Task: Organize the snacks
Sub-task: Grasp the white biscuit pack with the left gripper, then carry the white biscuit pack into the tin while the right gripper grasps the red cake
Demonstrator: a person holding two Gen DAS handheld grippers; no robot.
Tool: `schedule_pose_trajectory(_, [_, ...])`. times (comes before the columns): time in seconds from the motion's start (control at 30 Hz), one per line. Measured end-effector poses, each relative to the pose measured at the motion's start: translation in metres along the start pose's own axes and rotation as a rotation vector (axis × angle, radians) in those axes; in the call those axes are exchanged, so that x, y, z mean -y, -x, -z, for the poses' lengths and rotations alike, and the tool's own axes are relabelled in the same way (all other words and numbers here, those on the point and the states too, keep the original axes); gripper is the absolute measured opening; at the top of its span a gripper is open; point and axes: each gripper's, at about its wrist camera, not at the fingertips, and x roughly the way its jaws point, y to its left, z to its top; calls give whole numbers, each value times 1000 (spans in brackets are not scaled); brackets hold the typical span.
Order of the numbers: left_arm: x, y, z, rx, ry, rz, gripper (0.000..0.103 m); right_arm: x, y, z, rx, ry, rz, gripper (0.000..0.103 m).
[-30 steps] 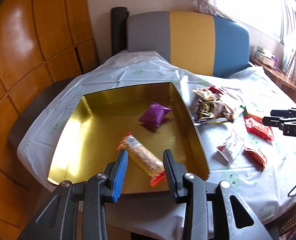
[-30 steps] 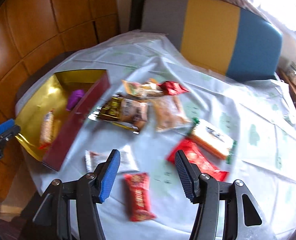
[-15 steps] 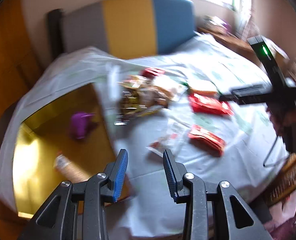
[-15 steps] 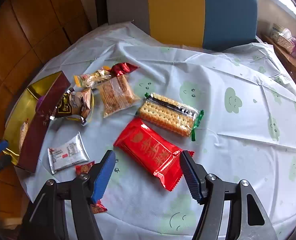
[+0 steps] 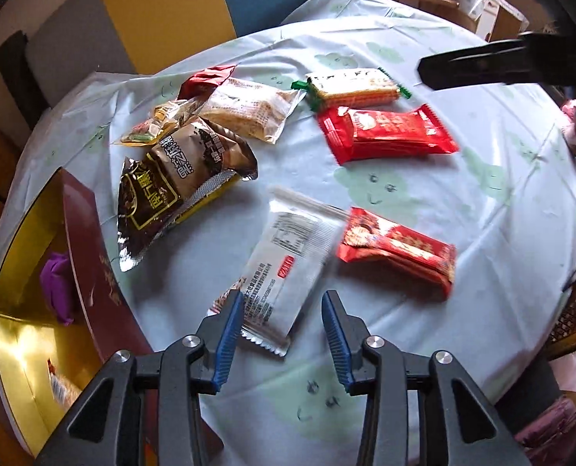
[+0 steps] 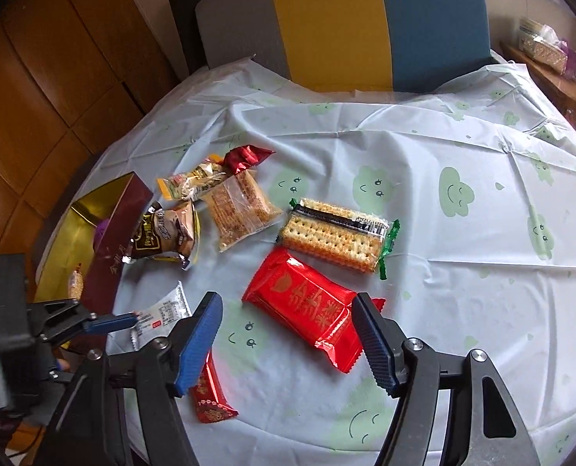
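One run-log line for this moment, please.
left gripper: open, over white packet | right gripper: open, over big red packet | gold box: purple pouch inside

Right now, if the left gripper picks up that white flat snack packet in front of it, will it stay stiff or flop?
The white flat snack packet looks thin and lies flat on the tablecloth, so it is probably light and may sag at its unheld end. Its glossy film could slip. The left gripper has open jaws straddling its near end, so a mid-body pinch seems safer.
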Motion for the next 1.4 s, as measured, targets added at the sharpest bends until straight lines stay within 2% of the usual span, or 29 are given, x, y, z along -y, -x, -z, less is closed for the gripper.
schedule_pose_trajectory(0.07, [0,-5,-5,-7,-8,7,59,0,1,-1,3,-1,-7,70])
schedule_pose_trajectory(0.3, [1,-5,-15,-2,-41,-2,59,2,3,-1,6,-14,-5,71])
schedule_pose_trajectory(0.43, [7,11,-15,33,-152,-23,59,2,2,-1,0,-21,-12,71])
schedule_pose_trajectory(0.63, [20,4,-26,-5,-335,-47,59,2,2,0,-6,-19,-10,71])
schedule_pose_trajectory(0.77, [21,-12,-35,-51,-400,-14,59,6,4,-1,-3,-34,-10,71])
schedule_pose_trajectory(0.87, [21,-21,-40,-55,-424,-9,61,7,5,-2,1,-37,-8,71])
schedule_pose_trajectory(1.03, [7,-30,-52,-56,-373,53,63,8,4,-4,-1,-40,-7,72])
schedule_pose_trajectory(1.1, [-1,-32,-54,-67,-315,82,61,8,3,-4,-2,-36,-8,72])
schedule_pose_trajectory(1.13, [-5,-30,-54,-78,-273,114,50,8,3,-4,-3,-33,-7,72])
schedule_pose_trajectory(1.17, [-8,-28,-51,-87,-238,145,44,7,2,-3,-7,-28,-7,72])
schedule_pose_trajectory(1.4, [-16,-19,-26,-75,14,137,40,-7,-8,4,-66,41,-34,72])
